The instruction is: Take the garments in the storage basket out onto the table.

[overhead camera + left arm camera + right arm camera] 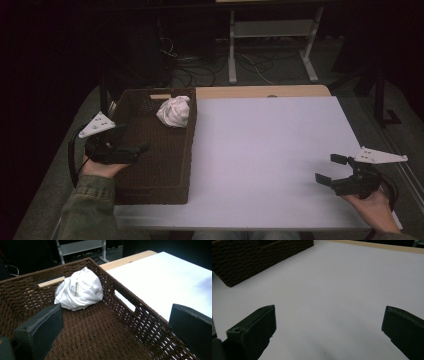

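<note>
White cloth (174, 111), crumpled into a loose ball, lies inside the brown woven basket (165, 172), in its far corner on the side next to the white table surface (270, 150). In the left gripper view the bundle (79, 289) rests against the far wall and the side wall of the basket (105, 335), and a small label shows on its folds. Nothing touches it.

Left gripper (131, 145) is held over the near-left part of the basket, well apart from the cloth and pointing towards it. Its jaws stand wide apart and hold nothing; in its own view (115, 322) the woven floor of the basket shows between them. A hand in an olive-green sleeve (90, 205) carries it.

Right gripper (332, 170) is held at the near-right part of the table, well apart from the basket and the cloth. Its jaws are likewise spread wide with nothing between them; its own view (328, 327) shows bare white surface in the gap, with a corner of the basket (249, 260) farther off.

A strip of wooden tabletop (260, 91) shows beyond the white surface.
</note>
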`<state>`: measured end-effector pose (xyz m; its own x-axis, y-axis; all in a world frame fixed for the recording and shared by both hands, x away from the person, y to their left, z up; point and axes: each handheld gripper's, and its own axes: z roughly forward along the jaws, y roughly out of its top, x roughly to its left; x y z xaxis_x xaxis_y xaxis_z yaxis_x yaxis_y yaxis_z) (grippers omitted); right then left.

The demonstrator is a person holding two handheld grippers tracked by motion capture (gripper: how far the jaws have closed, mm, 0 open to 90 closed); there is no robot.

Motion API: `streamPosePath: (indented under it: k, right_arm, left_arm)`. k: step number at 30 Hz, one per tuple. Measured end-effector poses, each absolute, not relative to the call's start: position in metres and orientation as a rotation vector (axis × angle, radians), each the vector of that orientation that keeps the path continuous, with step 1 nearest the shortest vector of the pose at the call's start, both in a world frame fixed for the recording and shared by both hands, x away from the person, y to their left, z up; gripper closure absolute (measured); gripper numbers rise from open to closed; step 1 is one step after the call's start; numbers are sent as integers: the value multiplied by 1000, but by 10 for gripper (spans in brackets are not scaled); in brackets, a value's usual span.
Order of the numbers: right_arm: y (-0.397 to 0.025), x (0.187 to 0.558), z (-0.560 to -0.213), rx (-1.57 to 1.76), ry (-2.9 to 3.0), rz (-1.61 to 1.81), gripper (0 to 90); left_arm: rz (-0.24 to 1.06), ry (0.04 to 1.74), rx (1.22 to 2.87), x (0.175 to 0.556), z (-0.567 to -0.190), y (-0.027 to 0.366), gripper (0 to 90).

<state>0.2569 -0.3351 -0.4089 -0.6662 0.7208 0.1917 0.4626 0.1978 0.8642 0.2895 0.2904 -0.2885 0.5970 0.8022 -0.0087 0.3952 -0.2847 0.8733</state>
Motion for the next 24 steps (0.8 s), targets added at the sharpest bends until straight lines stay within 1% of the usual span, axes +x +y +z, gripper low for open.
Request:
streamPosePath:
  k: [3,12,24]
  right_arm:
    - [-335,257,-409,1128,2218,1454,0]
    - [-334,256,-409,1133,2227,1447,0]
    - [-334,255,-409,1124,2225,1444,0]
  left_arm:
    - [556,948,1927,296,-283,288,0]
    - [533,946,1946,314,-274,286,0]
    - [505,904,2026,342,-263,271,0]
